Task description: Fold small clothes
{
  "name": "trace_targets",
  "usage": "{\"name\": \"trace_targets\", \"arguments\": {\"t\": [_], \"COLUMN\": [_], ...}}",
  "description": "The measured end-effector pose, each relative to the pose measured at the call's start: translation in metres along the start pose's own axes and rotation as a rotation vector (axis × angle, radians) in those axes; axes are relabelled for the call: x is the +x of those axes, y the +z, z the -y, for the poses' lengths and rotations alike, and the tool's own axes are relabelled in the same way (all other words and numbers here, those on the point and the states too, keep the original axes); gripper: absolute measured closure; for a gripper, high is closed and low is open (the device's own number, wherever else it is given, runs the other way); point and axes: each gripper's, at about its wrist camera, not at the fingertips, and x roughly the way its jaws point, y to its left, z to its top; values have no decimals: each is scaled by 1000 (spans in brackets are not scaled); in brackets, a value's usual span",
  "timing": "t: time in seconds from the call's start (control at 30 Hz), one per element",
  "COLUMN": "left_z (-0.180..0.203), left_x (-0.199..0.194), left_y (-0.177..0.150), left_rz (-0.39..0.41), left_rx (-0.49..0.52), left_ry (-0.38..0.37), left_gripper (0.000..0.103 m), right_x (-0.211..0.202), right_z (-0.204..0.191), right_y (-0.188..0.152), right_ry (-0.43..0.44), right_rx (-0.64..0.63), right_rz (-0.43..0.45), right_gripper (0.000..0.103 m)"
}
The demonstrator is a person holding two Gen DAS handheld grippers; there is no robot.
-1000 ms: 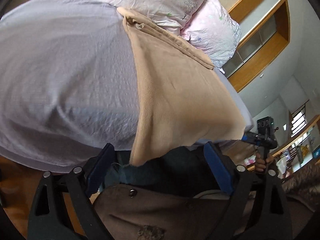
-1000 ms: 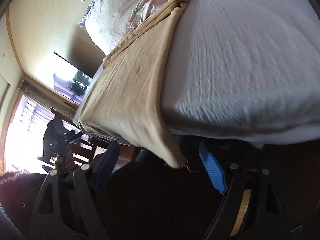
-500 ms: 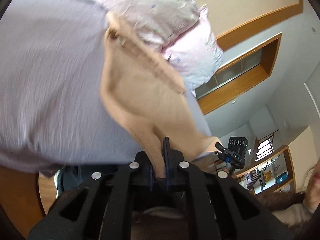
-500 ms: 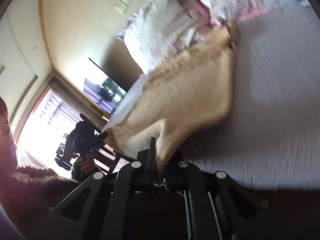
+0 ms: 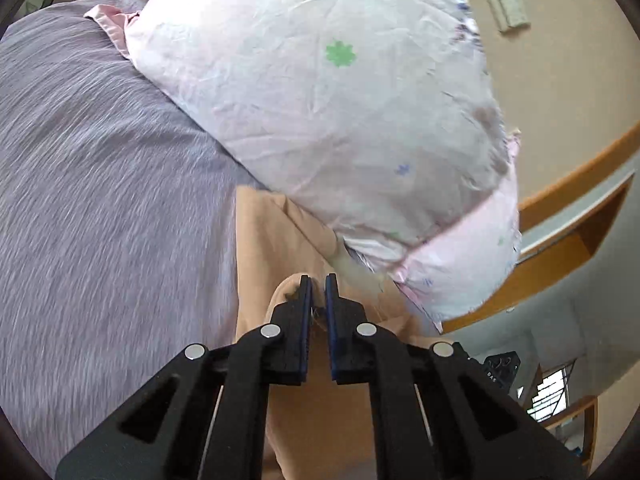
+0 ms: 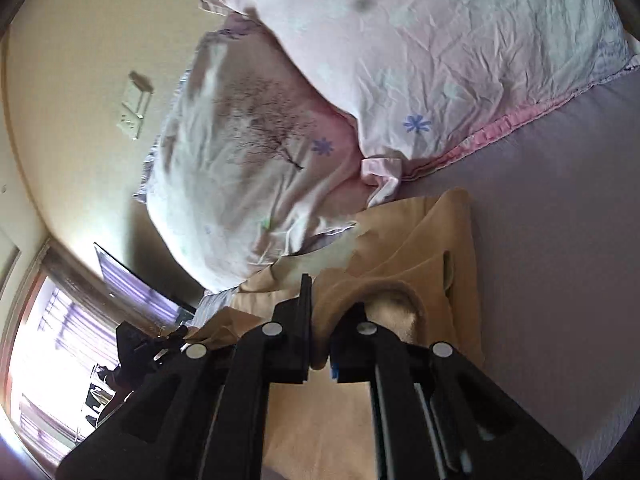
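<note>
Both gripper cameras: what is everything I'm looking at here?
Tan garment: one, tan, on the bed below the pillows, pinched by both grippers.
Pillows: two, pale pink with small flower prints, at the head of the bed.
Bed sheet: one, lilac-grey, under everything.
Wall switch plate: white, on the beige wall.
Left gripper: black, blue pads, closed on the garment.
Right gripper: black, closed on a fold of the garment.

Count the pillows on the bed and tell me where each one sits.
2. One pillow lies at the bed's head near the wall; the other pillow overlaps it, beside the tan garment. More may be hidden.
</note>
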Motion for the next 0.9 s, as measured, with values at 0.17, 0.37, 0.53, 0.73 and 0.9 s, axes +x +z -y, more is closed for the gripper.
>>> {"name": "trace_targets", "arguments": {"t": [0.17,0.37,0.53,0.73,0.9], "left_z": [2,-12,-10,-4,-5], "left_x": [30,56,45,53,66], "left_y": [32,53,42,34,30], "left_rz": [11,-11,-86,-127,-144], "left_rx": [16,-2,74,113,117], "left_ry": [55,129,130,166,202], "left_gripper": [97,96,77,51,57], "right_x": [38,78,76,41,42], "right_z": [8,38,54,43,45], "right_y": [33,54,46,39,38], "right_ry": [-26,-147,-96,-19,1], "right_rx": [36,158,252,172,170], "right_rz": [12,26,12,185,181], "right_gripper": [96,95,11,6,6]}}
